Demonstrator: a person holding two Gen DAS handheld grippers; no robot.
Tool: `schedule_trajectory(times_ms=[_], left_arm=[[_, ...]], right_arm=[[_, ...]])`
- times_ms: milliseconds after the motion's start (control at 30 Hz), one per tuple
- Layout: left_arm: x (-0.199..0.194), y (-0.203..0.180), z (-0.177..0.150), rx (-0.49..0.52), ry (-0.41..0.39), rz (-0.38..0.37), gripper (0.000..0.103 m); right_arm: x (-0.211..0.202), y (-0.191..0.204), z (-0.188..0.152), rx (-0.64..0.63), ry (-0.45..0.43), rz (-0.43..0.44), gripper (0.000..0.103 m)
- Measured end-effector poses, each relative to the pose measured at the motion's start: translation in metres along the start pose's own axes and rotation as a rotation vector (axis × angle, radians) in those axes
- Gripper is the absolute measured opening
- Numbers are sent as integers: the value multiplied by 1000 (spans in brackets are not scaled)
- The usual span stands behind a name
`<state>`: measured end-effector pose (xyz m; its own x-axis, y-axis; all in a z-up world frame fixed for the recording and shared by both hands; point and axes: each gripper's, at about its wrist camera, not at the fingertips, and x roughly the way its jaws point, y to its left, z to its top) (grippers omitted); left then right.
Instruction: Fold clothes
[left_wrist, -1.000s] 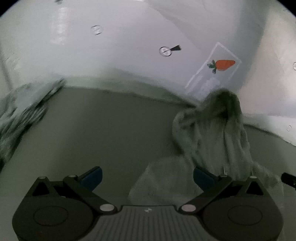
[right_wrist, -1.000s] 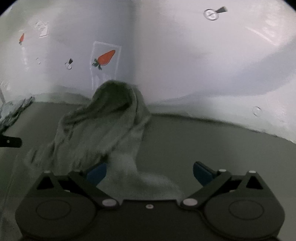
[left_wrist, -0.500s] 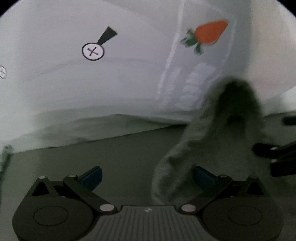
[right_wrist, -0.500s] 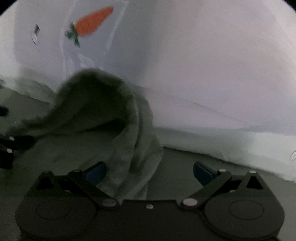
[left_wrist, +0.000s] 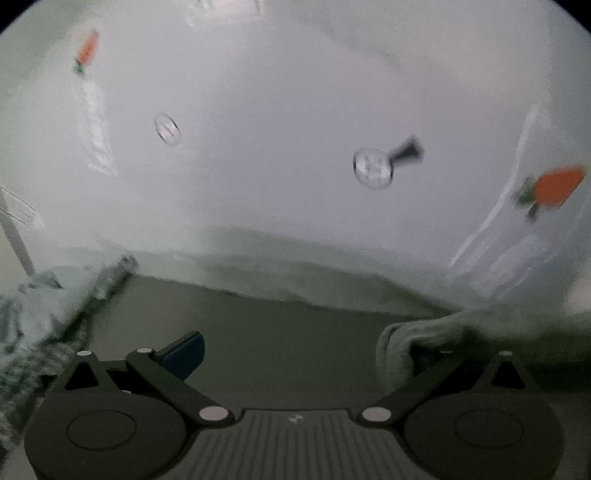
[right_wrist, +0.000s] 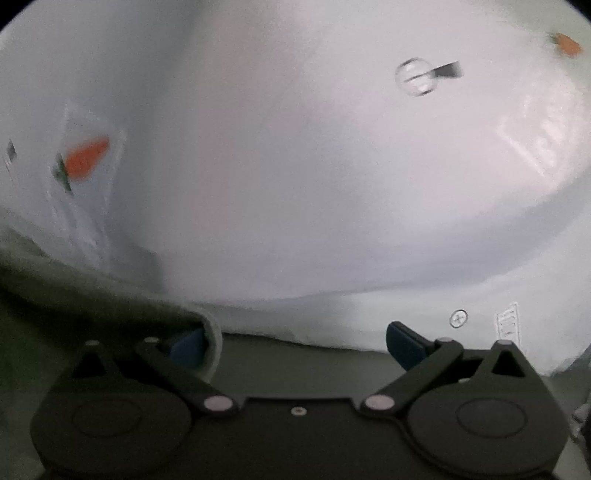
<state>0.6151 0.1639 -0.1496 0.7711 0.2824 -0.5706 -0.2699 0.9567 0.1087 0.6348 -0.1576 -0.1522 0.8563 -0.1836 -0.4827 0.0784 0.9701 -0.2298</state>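
A grey-green garment (left_wrist: 447, 330) lies low at the right of the left wrist view, its folded edge draped over the right finger of my left gripper (left_wrist: 299, 354), whose jaws stand wide apart. In the right wrist view the same garment (right_wrist: 110, 306) comes in from the left and its rolled edge hangs over the left finger of my right gripper (right_wrist: 295, 345), which is also open. Nothing lies between the fingers of either gripper. The cloth hides the left gripper's right fingertip.
A heap of pale striped clothes (left_wrist: 40, 317) lies at the left of the dark table top (left_wrist: 277, 325). White panels with carrot stickers (left_wrist: 554, 188) and screw heads (right_wrist: 415, 77) close off the back of the table.
The garment stood heaped up between the grippers; now it lies low at each view's edge. The left view has swung left and the right view right. Both stay open.
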Motion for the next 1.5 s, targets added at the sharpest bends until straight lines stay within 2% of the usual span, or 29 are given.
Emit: schedule_trajectory(times_ms=[100, 300, 433, 633, 733, 867, 933, 1033, 1100, 1200, 1300, 1333, 1500], left_arm=[[-40, 9, 5, -13, -24, -13, 103], [-108, 27, 2, -53, -51, -58, 103], [-145, 35, -15, -49, -46, -54, 103], [-174, 47, -48, -18, -27, -20, 103], [-175, 51, -72, 12, 28, 2, 103], [-163, 53, -105, 52, 192, 11, 103], [-158, 53, -119, 57, 262, -15, 103], [-161, 51, -129, 75, 298, -57, 103], [-166, 48, -129, 104, 290, -70, 103], [-174, 46, -125, 158, 280, -131, 103], [-186, 48, -120, 213, 278, -291, 103], [-189, 50, -120, 209, 273, -316, 103], [-193, 59, -123, 142, 233, -311, 103]], right_arm=[[-36, -10, 3, -19, -41, 0, 102], [-103, -41, -9, 46, -75, 28, 102], [-132, -56, -24, 51, -74, 44, 102], [-166, -56, -46, -5, -85, 57, 102], [-173, -51, -63, -42, -75, 70, 102], [-167, -37, -90, -130, -19, 97, 102], [-164, -30, -104, -176, 17, 106, 102], [-163, -24, -119, -195, 72, 127, 102], [-166, -23, -124, -197, 90, 139, 102], [-173, -22, -126, -200, 95, 158, 102], [-173, -24, -125, -168, 102, 165, 102], [-172, -25, -124, -156, 105, 166, 102], [-168, -29, -121, -96, 124, 176, 102]])
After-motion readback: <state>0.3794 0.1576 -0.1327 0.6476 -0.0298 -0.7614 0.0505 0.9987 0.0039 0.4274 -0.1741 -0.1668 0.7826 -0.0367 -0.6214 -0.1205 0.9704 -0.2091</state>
